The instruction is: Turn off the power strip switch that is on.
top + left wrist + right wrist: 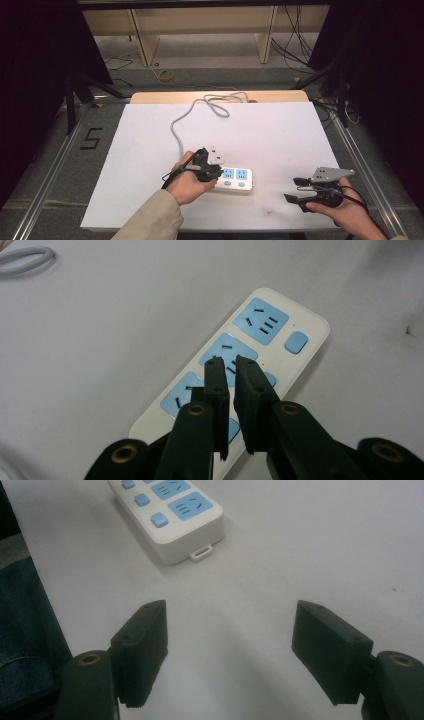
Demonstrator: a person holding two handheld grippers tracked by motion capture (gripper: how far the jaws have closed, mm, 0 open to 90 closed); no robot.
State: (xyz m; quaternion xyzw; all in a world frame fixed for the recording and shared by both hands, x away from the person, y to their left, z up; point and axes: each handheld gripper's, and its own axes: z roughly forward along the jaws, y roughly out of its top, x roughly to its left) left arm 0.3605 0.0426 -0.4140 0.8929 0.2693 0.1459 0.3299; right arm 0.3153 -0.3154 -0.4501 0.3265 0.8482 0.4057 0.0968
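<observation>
White and pale blue, one power strip lies flat on the white table sheet, directly under my left gripper and well off to the left of my right gripper. I count two grippers, one in each of my hands, and one strip. In the left gripper view the strip shows three blue socket faces, with blue buttons beside them. My left gripper's jaws stand almost together, a thin slit between them and nothing caught in it; they hang over the middle socket face. One grey cord runs from the strip's end beyond my left hand and curls into a loop at the far edge. The strip's long axis runs across the table from my left gripper toward my right one, its free end with a small hanging tab pointing at the right gripper. My right gripper's jaws stand wide apart, empty, above bare sheet.
</observation>
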